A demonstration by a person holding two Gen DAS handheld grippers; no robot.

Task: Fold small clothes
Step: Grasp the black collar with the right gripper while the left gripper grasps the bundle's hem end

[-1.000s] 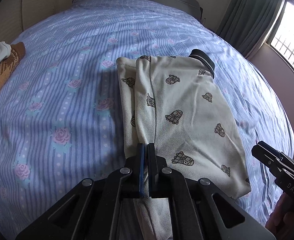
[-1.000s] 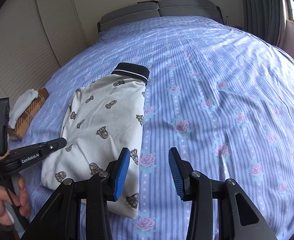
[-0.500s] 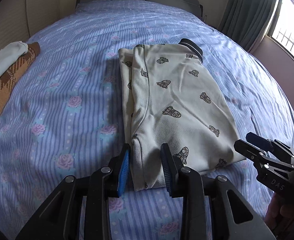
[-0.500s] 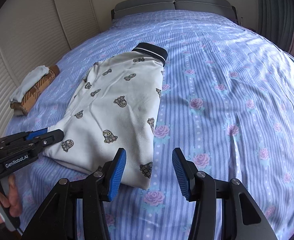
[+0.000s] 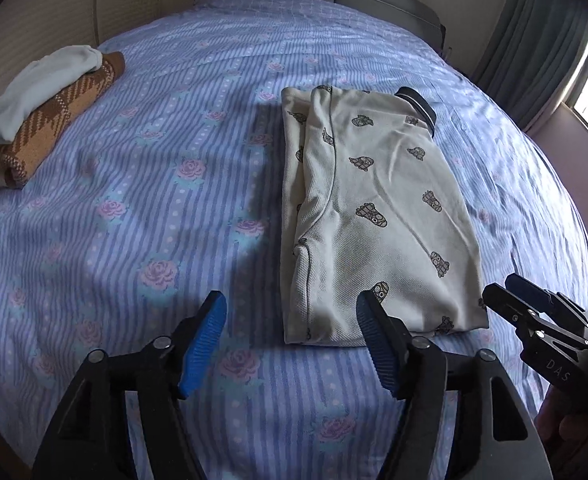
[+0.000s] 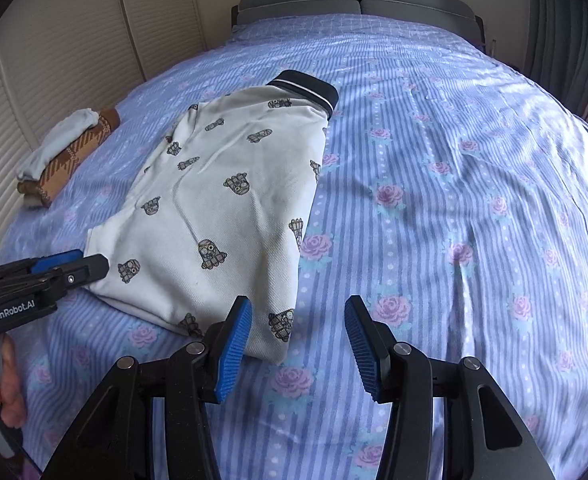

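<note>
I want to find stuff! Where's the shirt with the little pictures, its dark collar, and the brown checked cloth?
printed polo shirt [image 5: 378, 216], left wrist view, middle of its folded body.
dark collar [image 6: 308, 86], right wrist view, middle of the collar band.
brown checked cloth [image 5: 60, 120], left wrist view, its top face.

The left gripper [image 5: 290, 336] stands wide apart just before the folded shirt [image 5: 378, 216] on the bed [image 5: 134, 184].
</note>
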